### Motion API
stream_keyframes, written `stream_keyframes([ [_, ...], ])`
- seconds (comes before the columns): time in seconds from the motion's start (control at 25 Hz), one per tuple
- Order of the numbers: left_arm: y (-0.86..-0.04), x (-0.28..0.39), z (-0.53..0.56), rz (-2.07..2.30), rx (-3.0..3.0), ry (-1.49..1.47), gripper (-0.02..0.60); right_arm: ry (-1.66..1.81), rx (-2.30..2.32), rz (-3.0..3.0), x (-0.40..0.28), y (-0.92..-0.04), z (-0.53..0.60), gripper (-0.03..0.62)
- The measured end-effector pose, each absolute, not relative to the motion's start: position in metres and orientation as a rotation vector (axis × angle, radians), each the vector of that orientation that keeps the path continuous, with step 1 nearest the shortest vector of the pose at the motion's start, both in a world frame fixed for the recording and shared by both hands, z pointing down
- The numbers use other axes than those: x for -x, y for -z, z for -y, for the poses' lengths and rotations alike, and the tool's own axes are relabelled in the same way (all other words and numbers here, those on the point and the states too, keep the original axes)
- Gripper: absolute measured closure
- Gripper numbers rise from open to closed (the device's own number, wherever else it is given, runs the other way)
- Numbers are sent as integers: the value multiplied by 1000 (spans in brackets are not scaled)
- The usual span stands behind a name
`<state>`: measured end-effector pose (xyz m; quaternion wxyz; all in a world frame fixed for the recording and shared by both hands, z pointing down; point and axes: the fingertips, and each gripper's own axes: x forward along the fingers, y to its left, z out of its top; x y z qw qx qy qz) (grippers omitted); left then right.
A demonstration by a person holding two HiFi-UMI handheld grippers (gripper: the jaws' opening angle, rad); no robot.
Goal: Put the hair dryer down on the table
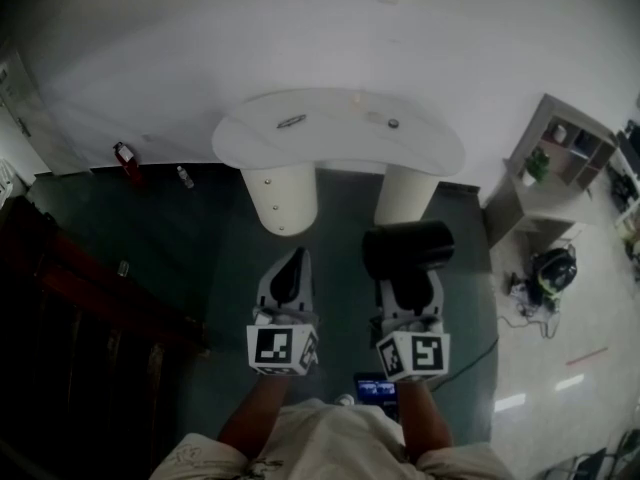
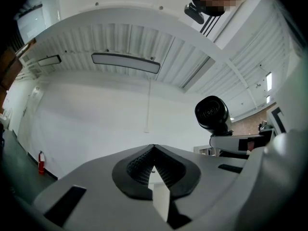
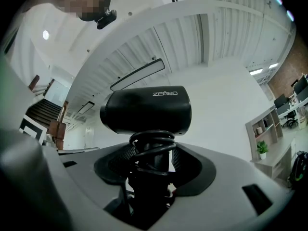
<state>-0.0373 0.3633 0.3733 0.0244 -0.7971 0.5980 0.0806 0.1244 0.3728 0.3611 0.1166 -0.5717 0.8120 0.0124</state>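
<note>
A black hair dryer [image 1: 408, 248] stands upright in my right gripper [image 1: 408, 290], held in the air short of the white curved table [image 1: 340, 138]. In the right gripper view the jaws are shut on the handle of the hair dryer [image 3: 147, 109], which has its cord coiled around it, and the barrel lies crosswise above my right gripper [image 3: 151, 154]. My left gripper [image 1: 290, 274] hangs beside it, shut and empty. In the left gripper view the pads of my left gripper [image 2: 154, 150] meet at the tip, and the hair dryer [image 2: 211, 112] shows to the right.
Two small items [image 1: 291, 121] [image 1: 393, 123] lie on the tabletop, which rests on two round legs [image 1: 283, 200]. A shelf unit [image 1: 560, 158] and a backpack [image 1: 553, 268] stand to the right. A fire extinguisher [image 1: 126, 158] is by the wall, and dark stairs [image 1: 60, 298] are at the left.
</note>
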Motion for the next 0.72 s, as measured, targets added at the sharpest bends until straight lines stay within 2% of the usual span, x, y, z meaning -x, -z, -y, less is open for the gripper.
stream_keyframes([
  [0.72, -364, 110, -220, -1765, 2541, -277, 583, -54, 1707, -2382, -31, -350, -229, 352],
])
